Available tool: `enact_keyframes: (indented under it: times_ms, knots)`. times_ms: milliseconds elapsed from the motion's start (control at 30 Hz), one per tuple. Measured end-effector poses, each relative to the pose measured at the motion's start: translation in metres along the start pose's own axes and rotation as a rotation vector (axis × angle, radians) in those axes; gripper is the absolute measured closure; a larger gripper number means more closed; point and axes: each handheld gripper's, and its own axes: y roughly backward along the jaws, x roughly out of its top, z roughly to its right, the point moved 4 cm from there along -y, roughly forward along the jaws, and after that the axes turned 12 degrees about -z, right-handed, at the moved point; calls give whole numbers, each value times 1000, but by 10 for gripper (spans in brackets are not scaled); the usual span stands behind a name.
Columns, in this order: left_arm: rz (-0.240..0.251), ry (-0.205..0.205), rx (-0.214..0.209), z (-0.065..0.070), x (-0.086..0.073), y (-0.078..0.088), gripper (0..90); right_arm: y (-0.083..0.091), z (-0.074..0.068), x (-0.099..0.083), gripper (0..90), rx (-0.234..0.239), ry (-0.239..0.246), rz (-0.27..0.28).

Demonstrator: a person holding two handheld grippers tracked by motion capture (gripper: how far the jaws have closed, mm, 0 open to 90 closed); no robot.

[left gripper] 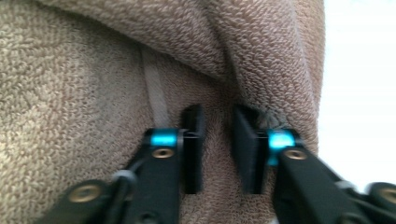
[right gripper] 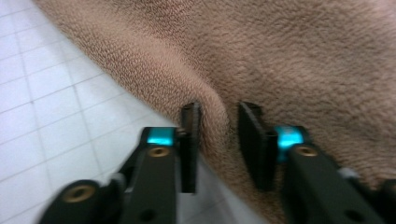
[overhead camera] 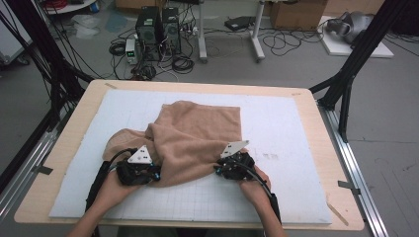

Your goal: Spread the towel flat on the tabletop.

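**Towel bunched on the mat, 2 grippers at its near edge**

Towel (overhead camera: pixel 195 138) lies crumpled mid-mat (overhead camera: pixel 276 192), stretching away from both hands. The left gripper (left gripper: pixel 218 144) and right gripper (right gripper: pixel 218 140) each have a fold of its near hem between narrowly parted jaws; whether they pinch yet, I cannot tell. Neither hand looks nearer.

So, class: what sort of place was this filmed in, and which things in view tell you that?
Most likely a lab or workshop set up for recording. Computer towers stand on the floor among loose cables, black frame struts flank the table, and a brown towel lies on a white gridded mat.
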Motion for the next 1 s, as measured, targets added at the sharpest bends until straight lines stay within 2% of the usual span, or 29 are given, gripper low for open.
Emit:
enact_keyframes:
  times_ms: [67,167,333,467,533,700,833,867,933,1000]
  knots:
    - [5,3,4,0,1,0,836,0,2,1,809,6,7,-3]
    - [36,-1,11,5,3,8,851,3,2,2,821,35,13,-4]
    - [121,-8,28,13,10,34,857,27,0,0,820,66,28,47]
    - [193,-25,39,21,23,57,859,56,2,-2,820,49,36,92]
    - [212,-39,45,25,29,65,859,70,2,-2,819,33,44,108]
    - [271,-26,6,32,38,82,860,102,3,-2,818,11,54,139]
    - [301,-41,13,39,46,94,859,122,1,0,819,-11,78,158]
    - [311,-43,17,39,48,97,860,126,1,1,818,-15,82,159]
    - [322,-40,61,35,54,99,860,130,5,4,817,-32,79,158]
    - [319,-13,90,22,61,95,860,126,15,9,816,-44,64,141]
